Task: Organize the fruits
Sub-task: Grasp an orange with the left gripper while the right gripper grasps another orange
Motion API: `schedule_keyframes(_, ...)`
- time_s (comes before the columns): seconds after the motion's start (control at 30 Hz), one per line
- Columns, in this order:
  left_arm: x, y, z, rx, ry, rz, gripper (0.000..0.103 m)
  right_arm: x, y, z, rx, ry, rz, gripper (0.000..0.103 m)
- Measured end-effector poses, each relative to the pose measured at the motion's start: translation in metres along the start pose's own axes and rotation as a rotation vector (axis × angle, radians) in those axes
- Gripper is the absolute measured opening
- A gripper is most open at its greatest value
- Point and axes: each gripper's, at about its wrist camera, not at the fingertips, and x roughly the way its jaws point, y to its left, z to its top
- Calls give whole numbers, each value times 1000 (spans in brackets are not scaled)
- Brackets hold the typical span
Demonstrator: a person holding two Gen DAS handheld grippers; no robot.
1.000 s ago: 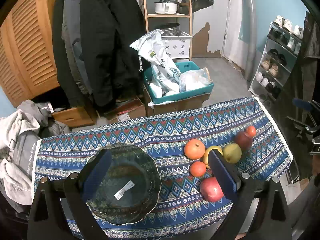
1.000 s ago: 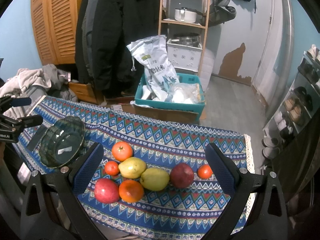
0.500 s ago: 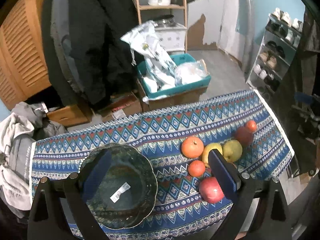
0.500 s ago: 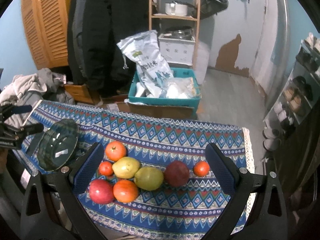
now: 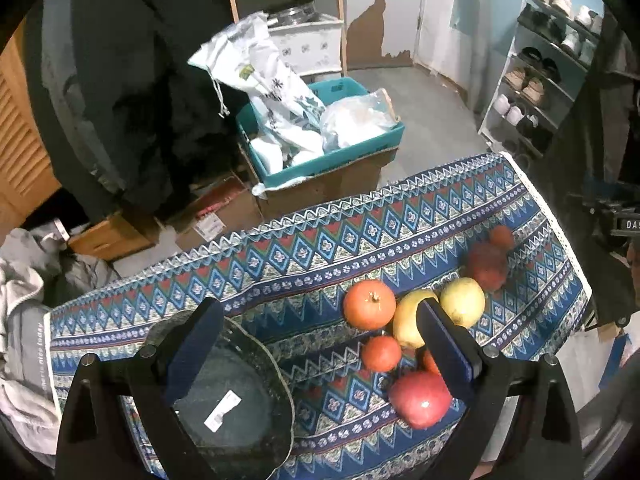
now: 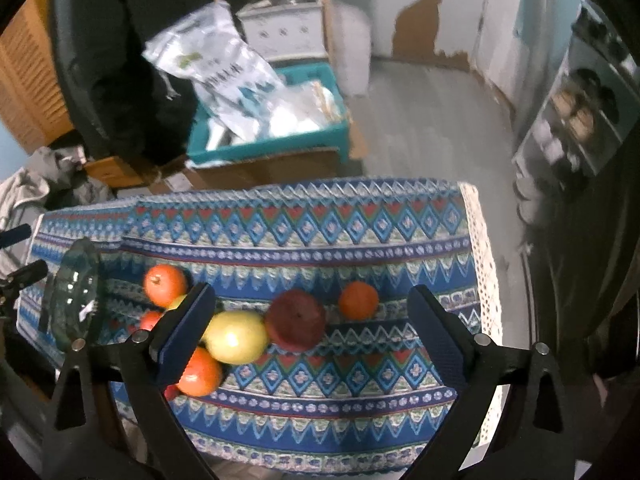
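Several fruits lie in a cluster on the patterned tablecloth (image 5: 304, 256): an orange persimmon (image 5: 370, 309), two yellow pears (image 5: 462, 301), a red apple (image 5: 420, 399), a dark red fruit (image 6: 296, 325) and a small orange (image 6: 359, 301). A dark glass bowl (image 5: 232, 408) stands empty at the table's left, also in the right wrist view (image 6: 76, 300). My left gripper (image 5: 320, 360) is open above the bowl's right edge and the fruit. My right gripper (image 6: 308, 340) is open just above the pear (image 6: 236, 336) and dark red fruit.
Beyond the table stand a teal crate (image 5: 320, 160) with white bags on cardboard boxes, hanging dark coats (image 5: 120, 80) and a wooden shelf. A shoe rack (image 5: 540, 80) stands at the right. Clothes (image 5: 24, 280) lie heaped at the left. The tablecloth's lace edge (image 6: 484, 260) hangs at the right.
Both grippers have moved down and closer to the table. The right gripper now sits low over the pear and dark red fruit. Both stay open.
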Motion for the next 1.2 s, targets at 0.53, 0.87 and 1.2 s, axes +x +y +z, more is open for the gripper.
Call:
schedule_keyframes(0.53, 114, -2, 10, -102, 242, -89, 98, 93, -37, 6, -7, 225, -47, 86)
schedule_keyframes(0.87, 162, -15, 5, -111, 334, -98, 98, 145, -49, -7, 22, 317, -30, 84)
schedule_keyframes(1.2, 191, -26, -3, -87, 389, -97, 98, 166, -68, -21, 64, 366, 2, 80)
